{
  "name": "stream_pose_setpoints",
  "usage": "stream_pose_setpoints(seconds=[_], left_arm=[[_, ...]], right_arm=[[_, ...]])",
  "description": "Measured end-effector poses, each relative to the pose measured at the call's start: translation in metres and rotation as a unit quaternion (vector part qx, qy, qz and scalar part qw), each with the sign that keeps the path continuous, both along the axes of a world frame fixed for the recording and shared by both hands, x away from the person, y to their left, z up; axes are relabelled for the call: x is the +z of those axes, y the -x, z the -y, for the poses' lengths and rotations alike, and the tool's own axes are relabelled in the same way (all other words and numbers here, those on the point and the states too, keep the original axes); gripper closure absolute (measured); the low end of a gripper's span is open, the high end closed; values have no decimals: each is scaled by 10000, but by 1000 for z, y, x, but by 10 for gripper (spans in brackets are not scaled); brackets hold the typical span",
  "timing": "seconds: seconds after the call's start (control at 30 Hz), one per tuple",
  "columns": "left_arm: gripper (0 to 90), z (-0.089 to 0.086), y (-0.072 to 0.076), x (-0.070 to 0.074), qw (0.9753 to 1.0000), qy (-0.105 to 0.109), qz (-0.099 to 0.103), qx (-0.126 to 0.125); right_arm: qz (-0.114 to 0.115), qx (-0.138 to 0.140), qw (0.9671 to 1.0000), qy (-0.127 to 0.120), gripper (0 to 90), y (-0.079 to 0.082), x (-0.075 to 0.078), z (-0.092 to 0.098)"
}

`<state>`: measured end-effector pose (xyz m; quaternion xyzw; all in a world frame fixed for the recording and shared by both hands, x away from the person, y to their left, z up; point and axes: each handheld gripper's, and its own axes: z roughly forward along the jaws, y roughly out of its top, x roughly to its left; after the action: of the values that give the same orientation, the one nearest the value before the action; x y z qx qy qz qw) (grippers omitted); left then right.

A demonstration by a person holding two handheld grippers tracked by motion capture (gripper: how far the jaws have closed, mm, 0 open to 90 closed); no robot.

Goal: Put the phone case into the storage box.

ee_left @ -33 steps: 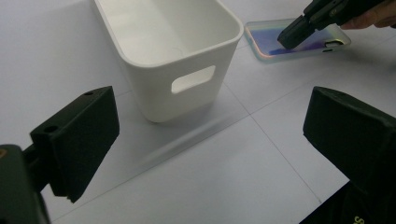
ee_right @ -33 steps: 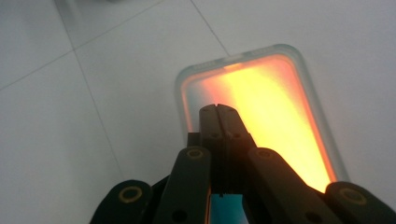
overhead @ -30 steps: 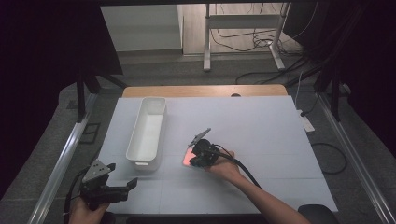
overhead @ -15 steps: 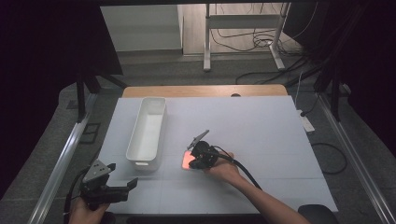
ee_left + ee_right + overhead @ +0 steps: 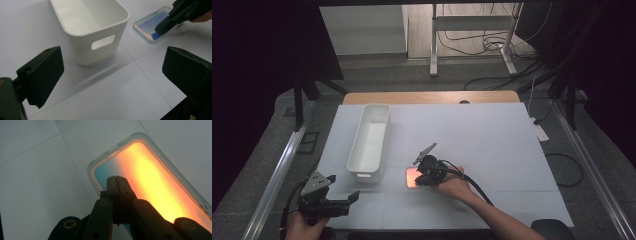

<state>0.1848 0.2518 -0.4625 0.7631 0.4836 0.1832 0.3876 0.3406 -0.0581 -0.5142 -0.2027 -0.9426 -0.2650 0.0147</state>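
A flat, clear-edged case (image 5: pixel 410 177) glowing orange and teal lies on the white table, just right of the white bin (image 5: pixel 358 145). My right gripper (image 5: pixel 418 181) is shut, and its closed tips (image 5: pixel 117 178) sit over the teal end of the case (image 5: pixel 152 182) with nothing between them. I cannot tell whether the tips touch the case. My left gripper (image 5: pixel 344 194) is open at the table's front left corner, held low. In the left gripper view, my left gripper (image 5: pixel 113 72) faces the handle end of the bin (image 5: pixel 100 47), with the case (image 5: pixel 147 27) and the right gripper (image 5: pixel 163 26) beyond.
The long bin (image 5: pixel 371 131) looks empty and runs away from me left of centre. Behind the white table top (image 5: pixel 492 140) a wooden strip (image 5: pixel 432 97) marks the far edge. A cable (image 5: pixel 474 185) trails from the right gripper along the forearm.
The right gripper has shifted slightly toward me over the case. The left gripper has stayed where it was.
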Motion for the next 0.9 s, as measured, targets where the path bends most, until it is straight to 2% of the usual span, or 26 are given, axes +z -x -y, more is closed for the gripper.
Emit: stream_pose_setpoints(seconds=[0.57,0.9], left_arm=[[46,0,0,0,10000,-6,-9,-3],[47,1,-1,0,10000,-34,-23,-23]], right_arm=[[-132,178,9996,161,895,22,3,23],[-137,1,9994,309,894,26,7,53]])
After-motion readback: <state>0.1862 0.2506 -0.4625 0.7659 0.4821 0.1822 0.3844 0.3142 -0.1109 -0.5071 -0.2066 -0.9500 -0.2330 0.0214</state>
